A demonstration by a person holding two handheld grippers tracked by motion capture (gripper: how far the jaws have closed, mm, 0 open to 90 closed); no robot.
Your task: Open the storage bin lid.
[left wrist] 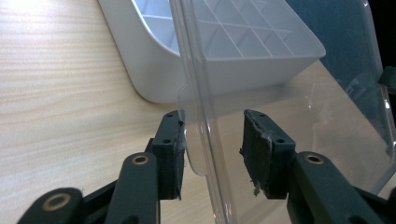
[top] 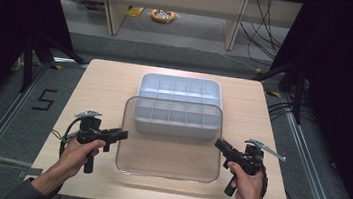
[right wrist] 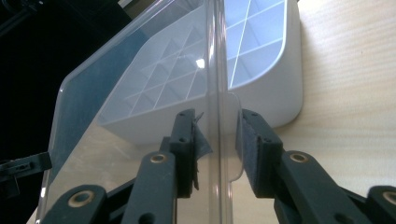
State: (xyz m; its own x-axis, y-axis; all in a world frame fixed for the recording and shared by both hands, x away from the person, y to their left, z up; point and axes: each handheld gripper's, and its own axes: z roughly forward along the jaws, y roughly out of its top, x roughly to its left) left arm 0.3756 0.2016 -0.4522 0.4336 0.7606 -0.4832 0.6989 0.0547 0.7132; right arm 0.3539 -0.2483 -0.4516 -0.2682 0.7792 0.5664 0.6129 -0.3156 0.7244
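Dark curtains flank a grey floor and pale shelving behind the light wooden table, which carries a white divided tray near its middle. Its grid of small compartments appears empty. A clear plastic lid lies partly over the tray's near half and reaches toward the person's edge of the table; whether its near part rests on the wood or is held slightly above it cannot be told from the high view. There the left hand-held gripper reaches the lid's left edge and the right hand-held gripper its right edge, each held in a hand coming up from the bottom, the other hand gripping likewise. The left gripper view shows what the high view does not: the left hand-held gripper has its jaws spread, straddling the lid's rim, with one pad just beside a small rounded tab and the other well clear. The tray's white corner sits just beyond. In the right gripper view the right hand-held gripper is likewise spread on either side of the lid's edge, the jaws close to the plastic but not pressing it, and the tray's empty cells show through the clear sheet.
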